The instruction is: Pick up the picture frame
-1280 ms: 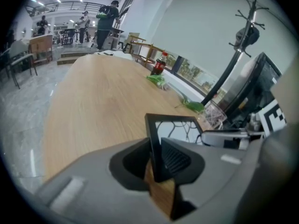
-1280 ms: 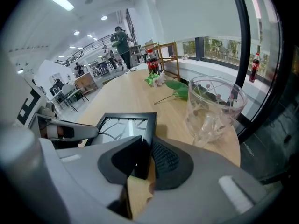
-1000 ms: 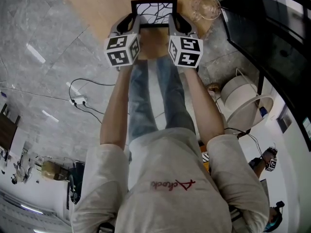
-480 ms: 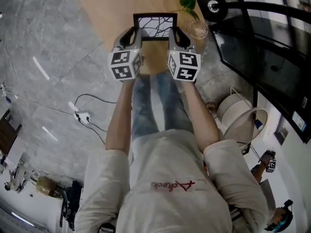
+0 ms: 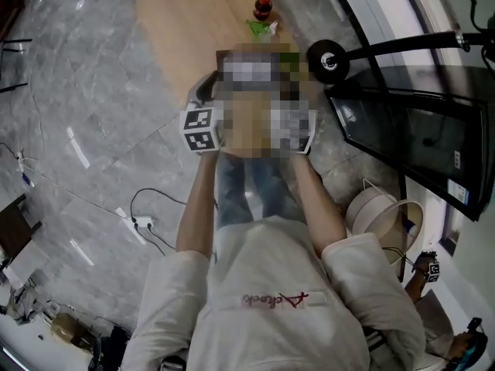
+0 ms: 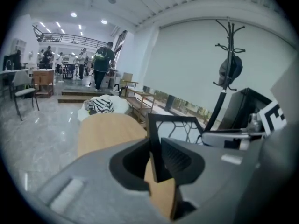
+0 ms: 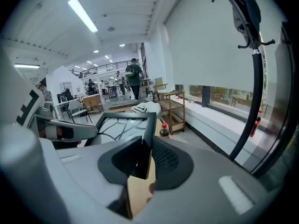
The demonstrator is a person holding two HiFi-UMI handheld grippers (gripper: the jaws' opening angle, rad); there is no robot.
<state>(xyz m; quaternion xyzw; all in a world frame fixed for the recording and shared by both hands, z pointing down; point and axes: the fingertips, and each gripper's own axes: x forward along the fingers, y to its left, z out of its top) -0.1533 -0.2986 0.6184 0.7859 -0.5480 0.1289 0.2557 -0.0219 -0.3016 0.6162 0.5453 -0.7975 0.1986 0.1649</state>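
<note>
The left gripper (image 6: 156,158) and right gripper (image 7: 144,161) are each clamping their fingers (image 6: 183,158) on a side edge of the picture frame (image 6: 174,119), holding it above the desk (image 5: 174,29); uneven pulling could twist it loose.

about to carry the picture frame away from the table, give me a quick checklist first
1. Grip of left hand-held gripper on picture frame: ok, jaws closed on its left side bar.
2. Grip of right hand-held gripper: ok, jaws closed on the right side bar.
3. Frame upright: ok.
4. Lower edge clear of the table: cannot tell, hidden behind the jaws.
5. Clear of the bottle: ok, it stands farther back on the table.
6. Room to the right: not ok, the coat stand is close.
</note>
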